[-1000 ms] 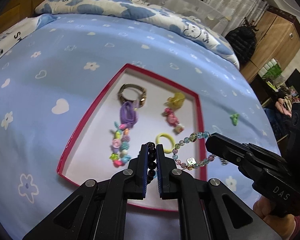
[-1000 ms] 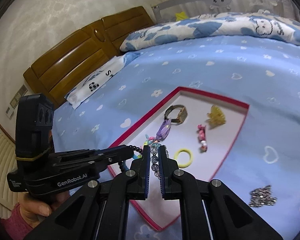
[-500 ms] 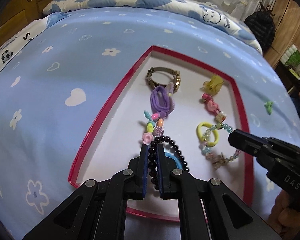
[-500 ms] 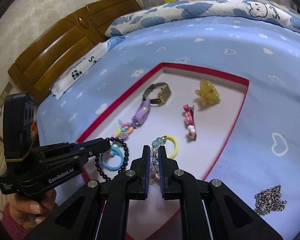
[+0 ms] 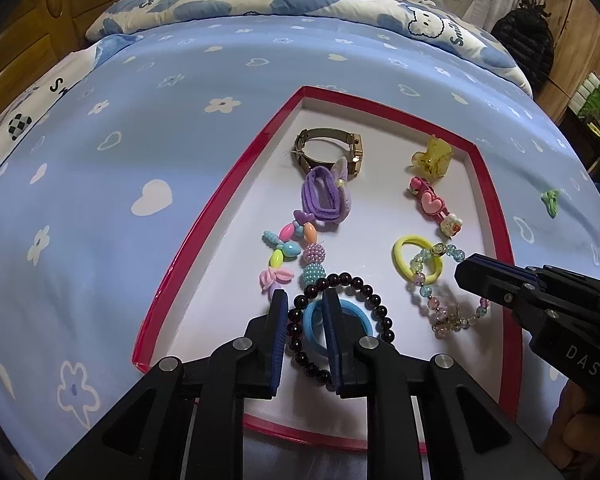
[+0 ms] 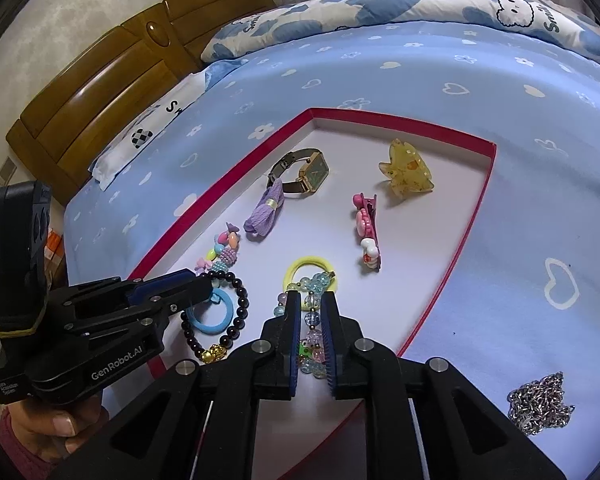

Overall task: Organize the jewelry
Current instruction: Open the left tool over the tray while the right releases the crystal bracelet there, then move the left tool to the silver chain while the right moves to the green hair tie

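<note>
A red-rimmed tray (image 5: 228, 184) with a white floor lies on the blue bedspread. My left gripper (image 5: 305, 300) is open, its jaws either side of a black bead bracelet (image 5: 364, 288) that rests on the tray floor around a blue hair tie (image 5: 360, 320). My right gripper (image 6: 310, 306) is open over a pastel glass-bead bracelet (image 6: 314, 336) that lies on the tray and overlaps a yellow hair tie (image 6: 300, 268). The right gripper also shows in the left wrist view (image 5: 466, 274), and the left gripper shows in the right wrist view (image 6: 204, 286).
The tray also holds a watch (image 5: 332, 152), a purple scrunchie (image 5: 326, 196), a colourful bead string (image 5: 288, 252), a pink hair clip (image 5: 432, 204) and a yellow claw clip (image 5: 432, 158). A silver chain (image 6: 540, 400) and a green clip (image 5: 551, 200) lie on the bedspread. A wooden headboard (image 6: 100, 92) stands at the left.
Both grippers came down to the tray and opened. The black bracelet and the pastel bracelet, held before, now lie on the tray floor.
</note>
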The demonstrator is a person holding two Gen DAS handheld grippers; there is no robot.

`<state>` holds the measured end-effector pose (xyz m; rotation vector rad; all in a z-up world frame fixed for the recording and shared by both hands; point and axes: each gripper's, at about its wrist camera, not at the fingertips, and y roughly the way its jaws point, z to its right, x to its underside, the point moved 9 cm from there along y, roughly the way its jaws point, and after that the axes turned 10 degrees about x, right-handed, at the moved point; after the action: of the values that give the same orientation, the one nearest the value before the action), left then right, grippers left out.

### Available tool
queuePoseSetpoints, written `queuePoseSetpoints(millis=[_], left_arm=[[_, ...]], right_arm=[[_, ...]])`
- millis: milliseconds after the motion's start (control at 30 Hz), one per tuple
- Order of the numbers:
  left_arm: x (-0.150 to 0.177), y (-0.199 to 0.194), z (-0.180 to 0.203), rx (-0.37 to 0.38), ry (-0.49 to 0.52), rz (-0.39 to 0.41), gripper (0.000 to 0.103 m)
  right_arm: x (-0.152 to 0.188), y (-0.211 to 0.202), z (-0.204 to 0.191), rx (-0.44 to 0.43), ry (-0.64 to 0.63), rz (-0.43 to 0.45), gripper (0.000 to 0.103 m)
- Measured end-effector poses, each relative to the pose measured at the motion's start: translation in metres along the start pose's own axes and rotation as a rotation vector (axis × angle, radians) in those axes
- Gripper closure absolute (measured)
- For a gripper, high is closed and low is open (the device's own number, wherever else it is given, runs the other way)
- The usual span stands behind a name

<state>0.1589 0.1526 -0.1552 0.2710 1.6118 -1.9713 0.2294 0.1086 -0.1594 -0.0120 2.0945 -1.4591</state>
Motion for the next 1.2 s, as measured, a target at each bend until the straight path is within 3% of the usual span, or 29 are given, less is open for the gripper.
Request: queuePoseSetpoints(millis=[167,233,400,800,1200], left_arm=[[-0.001,-0.007,0.0,0.008,-0.008,0.013,0.082],[-0.001,-0.009,0.001,0.01,-0.009,0.018,0.08],[-0.001,-0.018,0.003,0.011,-0.01,0.034,0.07],[0.0,-0.044,0.029,0.045,0.019,0.07,0.061],[-0.002,-0.057,0.074,0.133,0.06,0.076,0.053]], right_arm=[[-0.001,-0.003,-0.001,-0.014,0.011,0.004,0.083],[-0.002,-0.006,0.0,-0.019,0.016,0.01,0.069],[-0.005,-0.018,0.003,-0.023,0.029,0.033,0.068],[-0.004,-0.055,0.028,-0.004,0.084,0.094,0.068],[0.014,-0.094,0.095,0.074,0.199,0.135,0.063]])
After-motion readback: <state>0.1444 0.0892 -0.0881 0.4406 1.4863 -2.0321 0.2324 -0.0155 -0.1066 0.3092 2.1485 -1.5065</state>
